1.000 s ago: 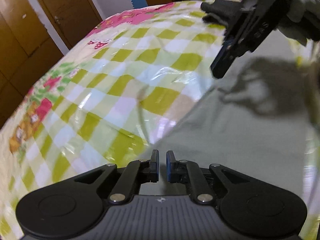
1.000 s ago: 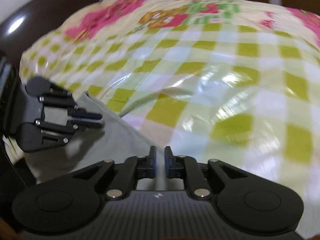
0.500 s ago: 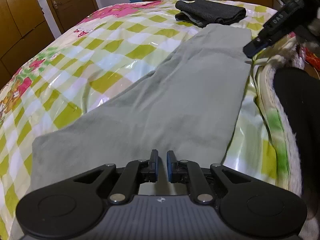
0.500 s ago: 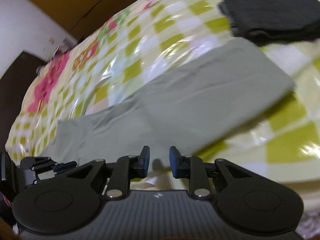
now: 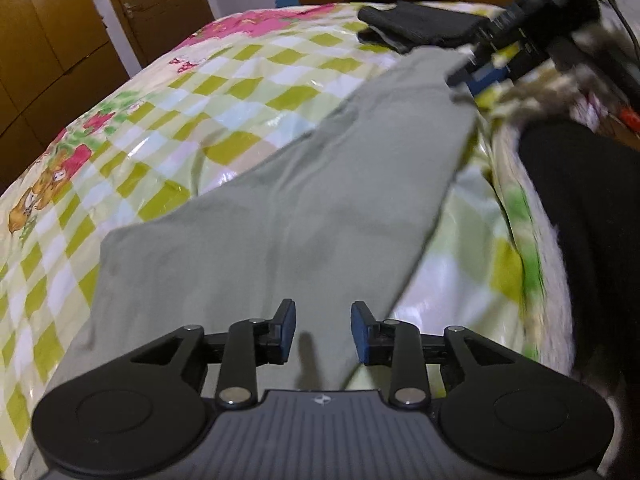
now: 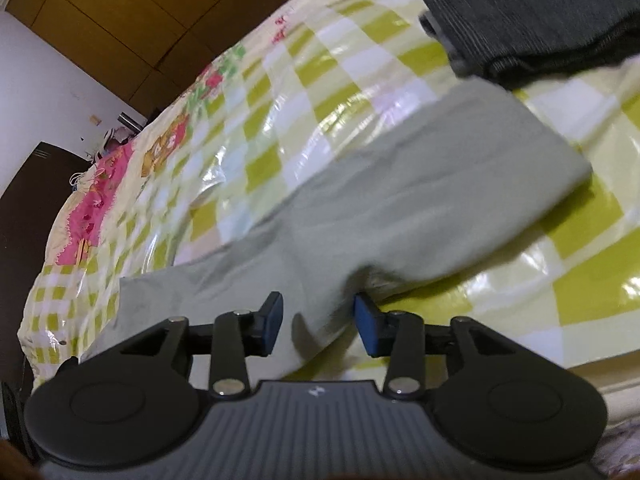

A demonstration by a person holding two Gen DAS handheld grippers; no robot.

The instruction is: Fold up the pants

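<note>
Grey-green pants [image 5: 312,184] lie flat and long on the checked bed cover, folded leg on leg. My left gripper [image 5: 323,332] hovers open over their wide near end, nothing between its blue pads. In the right wrist view the same pants [image 6: 420,200] stretch from lower left to the hem at right. The right gripper [image 6: 319,322] is open just above their near edge, close to the middle of the length. The right gripper [image 5: 516,40] also shows blurred at the far narrow end in the left wrist view.
A folded dark grey garment [image 5: 416,26] [image 6: 528,16] lies beyond the pants' hem. The bed cover [image 5: 168,120] is glossy green-and-white check. A person's dark clothed leg [image 5: 584,216] stands at the bed's right edge. Wooden wardrobes [image 5: 52,48] and a door line the left wall.
Both grippers went from shut to open. The pants now lie laid out flat on the bed. The right gripper has swung from the far end toward the pants' near edge.
</note>
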